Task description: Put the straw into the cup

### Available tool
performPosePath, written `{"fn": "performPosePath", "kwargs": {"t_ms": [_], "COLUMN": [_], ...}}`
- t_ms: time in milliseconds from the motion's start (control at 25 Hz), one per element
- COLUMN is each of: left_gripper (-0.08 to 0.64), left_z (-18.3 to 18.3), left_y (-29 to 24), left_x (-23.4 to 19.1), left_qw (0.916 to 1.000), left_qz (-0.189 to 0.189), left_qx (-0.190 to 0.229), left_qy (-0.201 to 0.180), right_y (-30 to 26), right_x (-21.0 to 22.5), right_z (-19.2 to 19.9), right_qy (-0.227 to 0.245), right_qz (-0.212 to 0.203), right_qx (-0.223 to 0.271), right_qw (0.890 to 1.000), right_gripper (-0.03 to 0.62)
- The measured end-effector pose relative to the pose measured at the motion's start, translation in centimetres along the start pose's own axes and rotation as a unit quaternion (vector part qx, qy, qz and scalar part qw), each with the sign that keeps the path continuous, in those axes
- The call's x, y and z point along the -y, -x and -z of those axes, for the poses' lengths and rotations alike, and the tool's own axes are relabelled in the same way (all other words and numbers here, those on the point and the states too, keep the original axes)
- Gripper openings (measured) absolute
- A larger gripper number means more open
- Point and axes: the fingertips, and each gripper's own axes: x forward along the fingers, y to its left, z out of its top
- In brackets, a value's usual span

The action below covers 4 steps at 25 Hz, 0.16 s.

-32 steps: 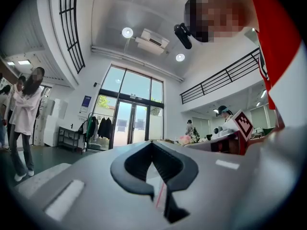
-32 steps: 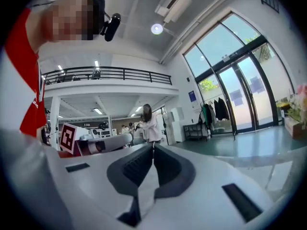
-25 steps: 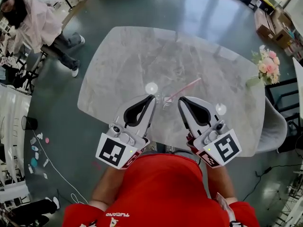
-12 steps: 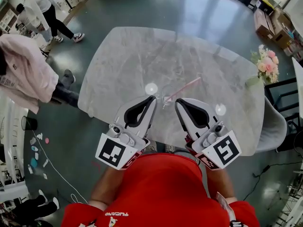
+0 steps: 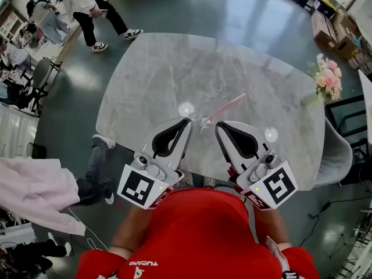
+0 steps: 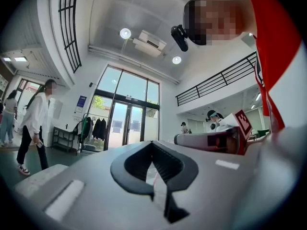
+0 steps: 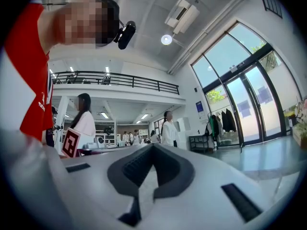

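Tabletop of grey marble (image 5: pixel 174 68) fills the middle of the head view, standing on a dark polished floor (image 5: pixel 244 10). At its near edge stands the person in a red shirt (image 5: pixel 192 231) who holds both tools out over the stone. Another person in a white top (image 5: pixel 87 4) walks past the far left corner, and cardboard boxes (image 5: pixel 334 31) sit on the floor off the far right corner.

The left gripper (image 5: pixel 187 121) and the right gripper (image 5: pixel 219 125) lie side by side above the near edge, angled slightly toward each other, each carrying its marker cube at the back. In both gripper views the dark pads meet at the tips around a closed teardrop gap with nothing caught between them, so both hands are empty.

A bunch of pink and cream flowers (image 5: pixel 328 77) rests at the table's right edge.

The clear cup (image 5: pixel 204 121) stands just beyond the two sets of tips, between them and close to the near edge. The pink straw (image 5: pixel 229 106) slants from the cup toward the far right; its lower end meets the cup, though whether it sits inside cannot be told.
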Motion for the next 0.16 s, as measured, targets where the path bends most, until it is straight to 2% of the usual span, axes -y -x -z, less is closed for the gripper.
{"fn": "performPosePath", "kwargs": {"t_ms": [160], "left_gripper": [0.006], "left_z": [-0.01], "left_y": [0.28], "left_x": [0.17], "left_qw": [1.0], "left_qz": [-0.003], "left_qx": [0.0], "left_qy": [-0.001], "right_y": [0.25], "right_x": [-0.22], "right_z": [-0.01], "right_qy": [0.0], "right_qz": [-0.001], "right_qx": [-0.001], "right_qw": [1.0], "right_gripper": [0.0]}}
